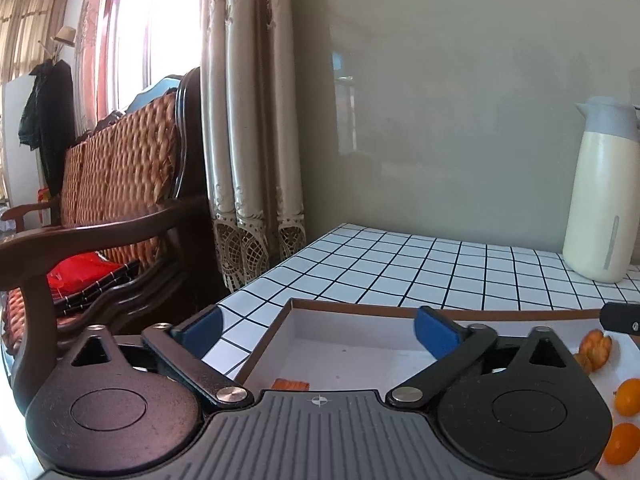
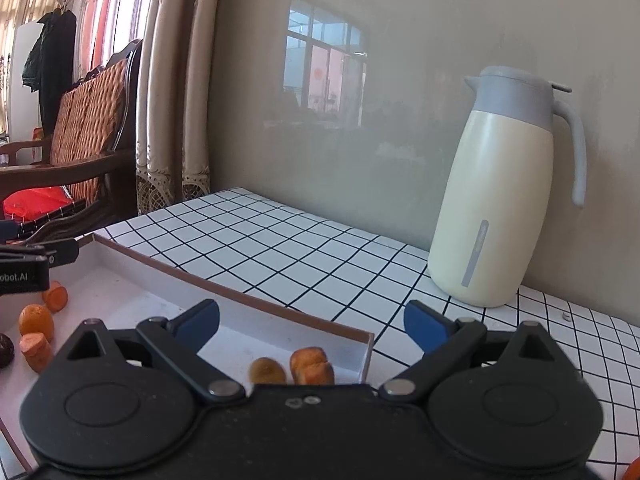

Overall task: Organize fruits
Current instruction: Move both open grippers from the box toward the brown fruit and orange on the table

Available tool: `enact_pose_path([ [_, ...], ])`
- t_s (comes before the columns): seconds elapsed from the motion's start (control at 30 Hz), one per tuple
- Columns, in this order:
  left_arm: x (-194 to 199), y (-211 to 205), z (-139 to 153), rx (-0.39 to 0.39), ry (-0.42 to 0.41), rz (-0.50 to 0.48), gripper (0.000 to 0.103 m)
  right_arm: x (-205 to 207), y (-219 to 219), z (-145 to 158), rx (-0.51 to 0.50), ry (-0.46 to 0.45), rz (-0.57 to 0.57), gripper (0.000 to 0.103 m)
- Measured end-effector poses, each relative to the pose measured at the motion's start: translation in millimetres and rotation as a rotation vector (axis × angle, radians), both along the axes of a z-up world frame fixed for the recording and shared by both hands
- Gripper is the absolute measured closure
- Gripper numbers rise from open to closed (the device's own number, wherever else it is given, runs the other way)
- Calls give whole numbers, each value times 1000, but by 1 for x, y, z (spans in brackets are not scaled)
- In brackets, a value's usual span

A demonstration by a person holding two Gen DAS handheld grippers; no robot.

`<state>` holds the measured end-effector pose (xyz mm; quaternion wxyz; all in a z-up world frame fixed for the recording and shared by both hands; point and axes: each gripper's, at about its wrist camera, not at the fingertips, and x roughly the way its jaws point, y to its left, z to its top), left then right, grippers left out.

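Note:
A shallow white box with a brown rim [image 1: 344,306] [image 2: 224,286] lies on the checked table. Small orange fruits lie in it: two round ones [image 1: 628,398] and a split piece [image 1: 596,346] at the right of the left wrist view, and several pieces [image 2: 36,322] [image 2: 312,366] in the right wrist view, with a dark fruit [image 2: 5,350] at the left edge. My left gripper [image 1: 316,334] is open and empty over the box's left end. My right gripper [image 2: 312,322] is open and empty over the box's right corner.
A cream jug with a grey lid [image 2: 504,196] [image 1: 600,192] stands at the back right by the grey wall. A wooden wicker-backed bench [image 1: 100,208] and curtains [image 1: 248,120] stand left of the table [image 2: 280,240]. The left gripper's body [image 2: 24,268] shows at the right wrist view's left edge.

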<state>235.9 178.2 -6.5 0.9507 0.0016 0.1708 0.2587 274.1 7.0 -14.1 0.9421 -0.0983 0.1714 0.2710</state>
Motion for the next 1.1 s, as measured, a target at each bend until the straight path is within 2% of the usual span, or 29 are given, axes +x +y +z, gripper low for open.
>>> enact_pose_path([
  [0.27, -1, -14, 2, 24, 5, -33, 0, -2, -9, 1, 4, 8, -11, 6],
  [0.47, -7, -30, 8, -6, -29, -65, 0, -12, -24, 5, 5, -2, -32, 6],
  [0.73, -12, -78, 19, -19, -56, -176, 0, -32, -66, 12, 48, -11, -88, 6],
  [1.1, -16, -153, 20, 24, -54, -338, 0, -53, -131, 15, 31, -41, -203, 6],
])
